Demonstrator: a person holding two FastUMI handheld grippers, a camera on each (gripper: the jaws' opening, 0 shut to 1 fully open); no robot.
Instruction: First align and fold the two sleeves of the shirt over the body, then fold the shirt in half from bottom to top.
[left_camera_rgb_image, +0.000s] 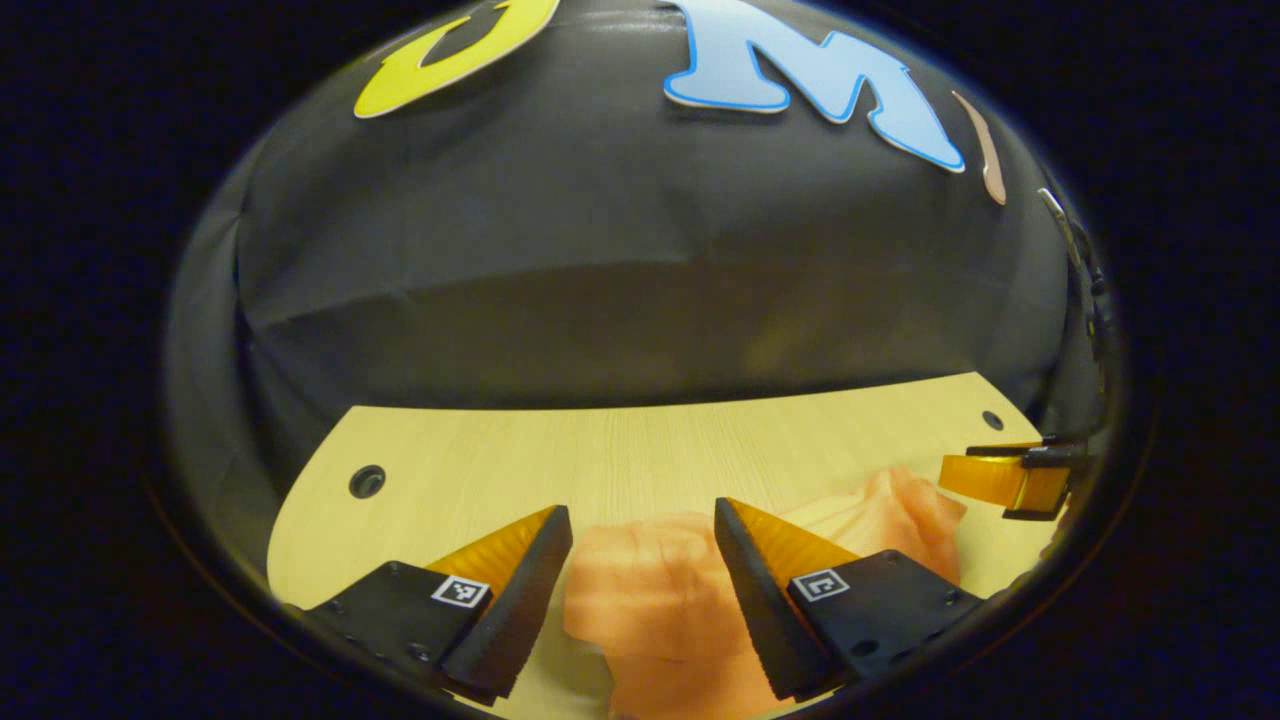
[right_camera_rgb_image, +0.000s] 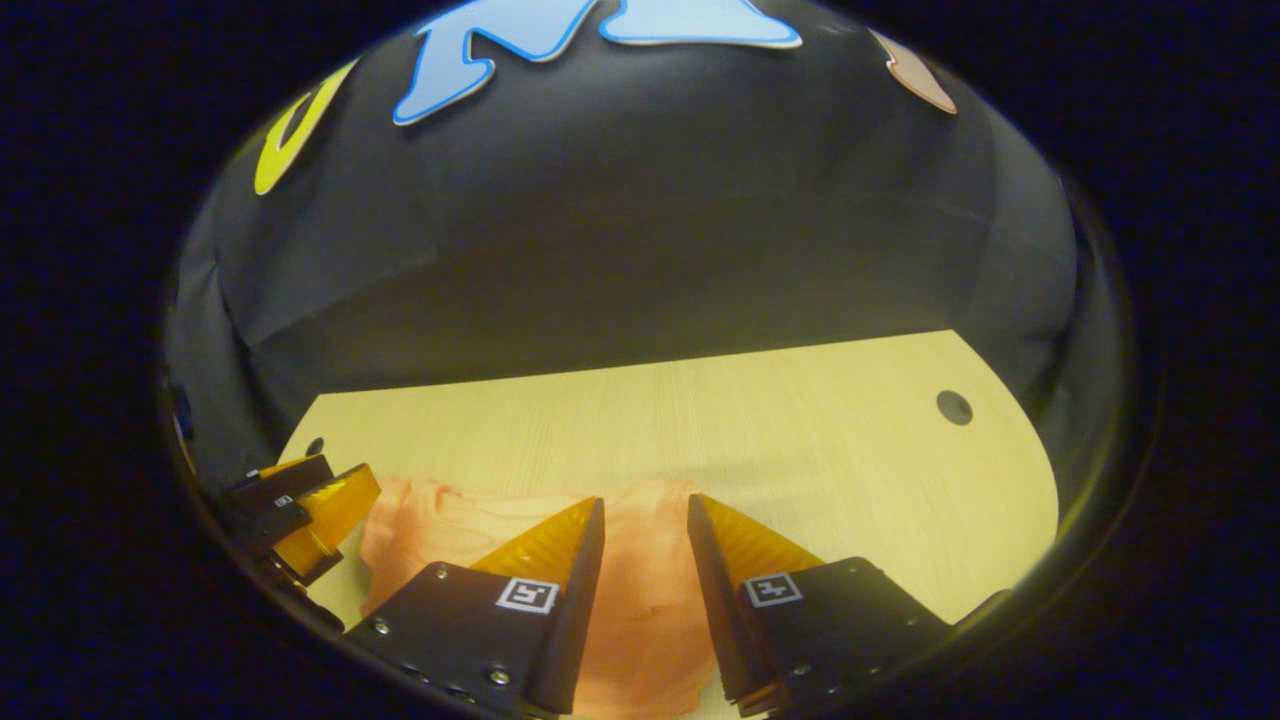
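A crumpled salmon-pink shirt (left_camera_rgb_image: 650, 590) lies bunched on the light wooden table (left_camera_rgb_image: 620, 450). My left gripper (left_camera_rgb_image: 641, 510) hovers over its left part, open, with cloth showing in the wide gap between the fingers. The right gripper's finger (left_camera_rgb_image: 1005, 480) reaches in at the far right of the left gripper view, past the shirt's right lump. In the right gripper view the shirt (right_camera_rgb_image: 645, 590) spreads from the left edge to the middle. My right gripper (right_camera_rgb_image: 645, 500) stands open above it with a narrower gap. The left gripper (right_camera_rgb_image: 320, 515) shows at the far left, beside the cloth.
The table (right_camera_rgb_image: 800, 420) has a rounded far edge with small round holes (left_camera_rgb_image: 367, 481) (right_camera_rgb_image: 954, 407) near its corners. Black cloth wall rises right behind it. Bare wood stretches beyond the shirt toward the wall.
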